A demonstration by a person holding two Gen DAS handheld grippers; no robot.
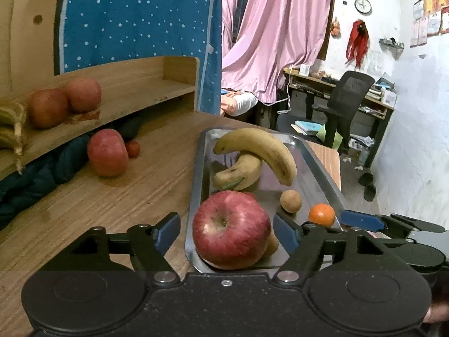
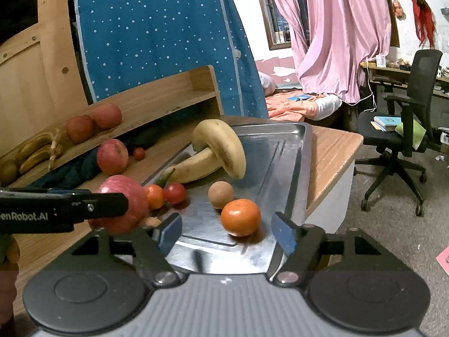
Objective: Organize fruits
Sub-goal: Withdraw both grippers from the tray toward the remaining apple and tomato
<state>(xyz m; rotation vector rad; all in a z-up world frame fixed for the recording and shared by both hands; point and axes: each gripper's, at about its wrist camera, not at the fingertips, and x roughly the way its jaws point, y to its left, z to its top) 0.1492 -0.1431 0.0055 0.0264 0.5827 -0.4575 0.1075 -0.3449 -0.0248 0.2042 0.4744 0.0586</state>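
Both tongs open over my tray (image 1: 196, 196).
Only the right view, centre-left, shows a tomato (image 2: 174, 193); left tongs (image 1: 226, 231) flank the apple (image 1: 230, 229) loosely, right tongs (image 2: 226, 231) hold nothing.

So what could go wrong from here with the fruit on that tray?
The big apple sits at the near end of the tray, between the open left gripper pads without contact; a clumsy close could nudge it over the rim. The orange between the open right gripper pads is round and may roll. The stacked bananas could slide if the tray is bumped.
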